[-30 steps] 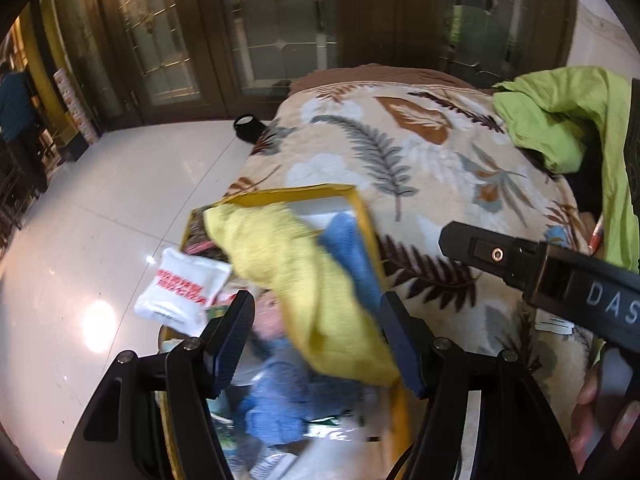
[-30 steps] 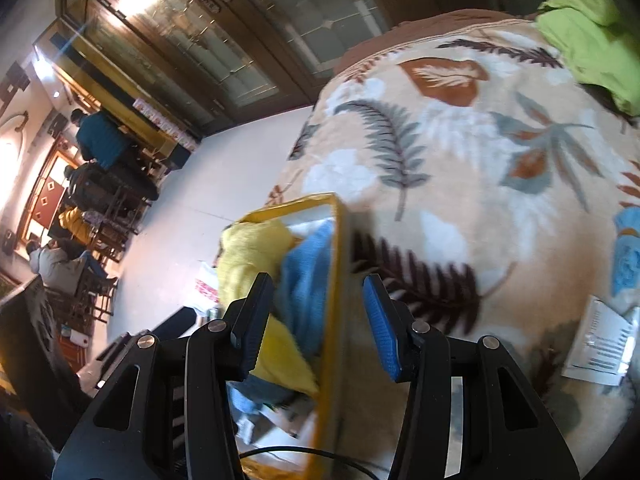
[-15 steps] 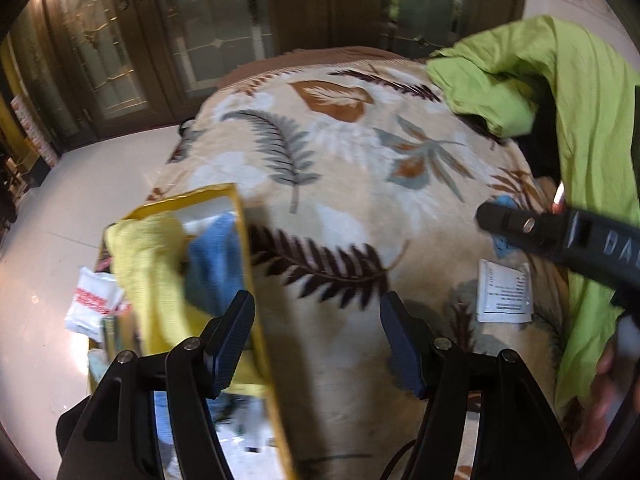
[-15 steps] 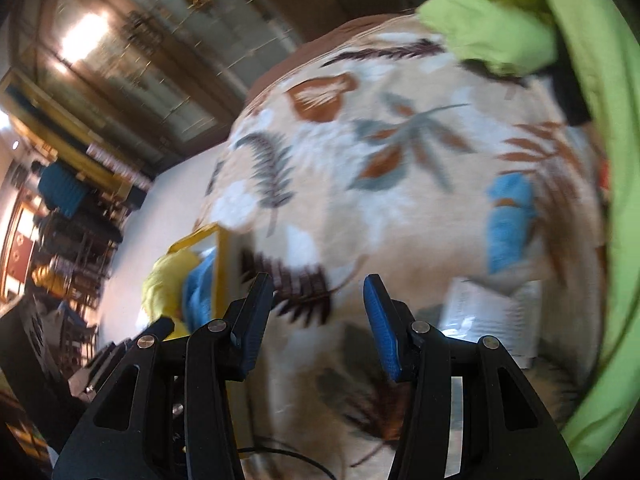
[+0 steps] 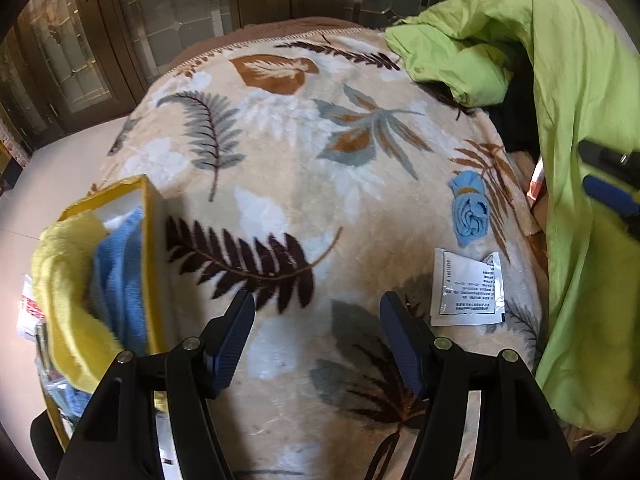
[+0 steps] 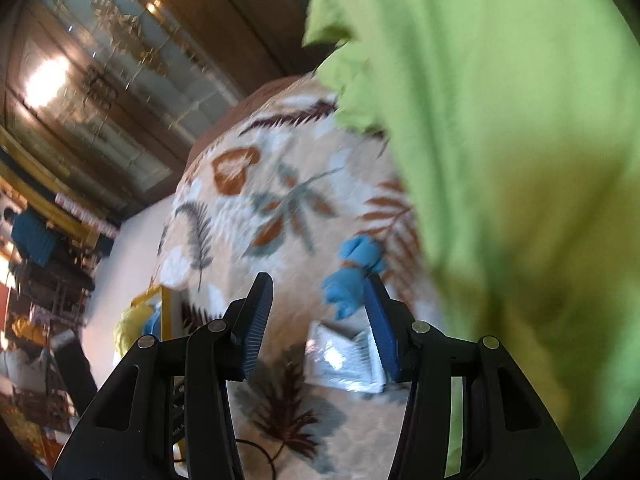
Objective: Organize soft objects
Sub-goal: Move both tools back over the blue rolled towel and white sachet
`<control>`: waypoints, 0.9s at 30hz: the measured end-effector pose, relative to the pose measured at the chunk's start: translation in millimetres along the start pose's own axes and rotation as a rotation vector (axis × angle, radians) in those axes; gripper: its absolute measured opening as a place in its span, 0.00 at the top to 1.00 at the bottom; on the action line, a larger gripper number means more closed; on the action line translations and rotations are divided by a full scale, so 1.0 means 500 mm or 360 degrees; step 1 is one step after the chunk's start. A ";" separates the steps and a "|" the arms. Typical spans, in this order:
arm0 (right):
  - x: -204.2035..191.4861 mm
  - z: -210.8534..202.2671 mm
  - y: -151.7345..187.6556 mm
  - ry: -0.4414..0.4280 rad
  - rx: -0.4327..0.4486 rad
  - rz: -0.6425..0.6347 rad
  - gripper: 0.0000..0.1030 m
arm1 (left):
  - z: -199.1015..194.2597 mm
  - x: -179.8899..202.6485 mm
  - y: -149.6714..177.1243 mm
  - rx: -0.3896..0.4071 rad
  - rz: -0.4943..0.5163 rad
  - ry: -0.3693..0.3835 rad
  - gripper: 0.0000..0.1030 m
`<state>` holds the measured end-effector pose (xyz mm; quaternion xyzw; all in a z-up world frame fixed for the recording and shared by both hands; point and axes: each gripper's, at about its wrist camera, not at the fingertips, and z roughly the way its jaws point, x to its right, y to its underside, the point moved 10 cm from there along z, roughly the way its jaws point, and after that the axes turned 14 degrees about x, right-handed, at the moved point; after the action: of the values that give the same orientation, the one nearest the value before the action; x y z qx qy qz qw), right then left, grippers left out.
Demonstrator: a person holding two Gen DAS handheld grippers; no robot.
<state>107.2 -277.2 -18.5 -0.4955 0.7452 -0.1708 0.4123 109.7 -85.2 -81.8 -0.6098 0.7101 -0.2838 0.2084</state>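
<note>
- L claw (image 5: 316, 340) spread, empty, over leaf blanket (image 5: 280, 152); yellow box (image 5: 150, 240) w/ cloths at its left.
- R claw (image 6: 316, 320) spread, empty; blue sock (image 6: 352, 272) just ahead by its right finger, white packet (image 6: 344, 360) below.
- Green sheet (image 6: 500, 120) right of R claw.

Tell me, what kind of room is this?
Probably a home or a hall: a leaf-print blanket covers some furniture, tall glass-paned wooden doors stand behind it, and the floor is shiny tile.

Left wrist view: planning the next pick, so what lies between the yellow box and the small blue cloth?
Only bare leaf-print blanket lies between the yellow box and the small blue cloth; the white packet sits nearer the camera.
</note>
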 end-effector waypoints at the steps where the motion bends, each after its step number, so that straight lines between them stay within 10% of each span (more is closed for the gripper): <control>1: 0.013 -0.007 -0.013 0.0002 0.0027 0.0038 0.54 | 0.005 0.006 0.002 -0.0014 0.0003 0.0007 0.37; 9: 0.040 -0.025 -0.040 0.0014 0.0082 0.0108 0.54 | 0.043 0.041 0.014 -0.0085 0.0020 0.0042 0.37; 27: 0.039 0.159 0.067 0.0127 -0.0312 0.0013 0.43 | 0.111 0.134 0.011 -0.0193 0.0080 0.0189 0.36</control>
<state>146.1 -266.9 -97.3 -0.5234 0.7762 -0.1150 0.3323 129.7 -159.0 -123.7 -0.5855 0.7521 -0.2705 0.1356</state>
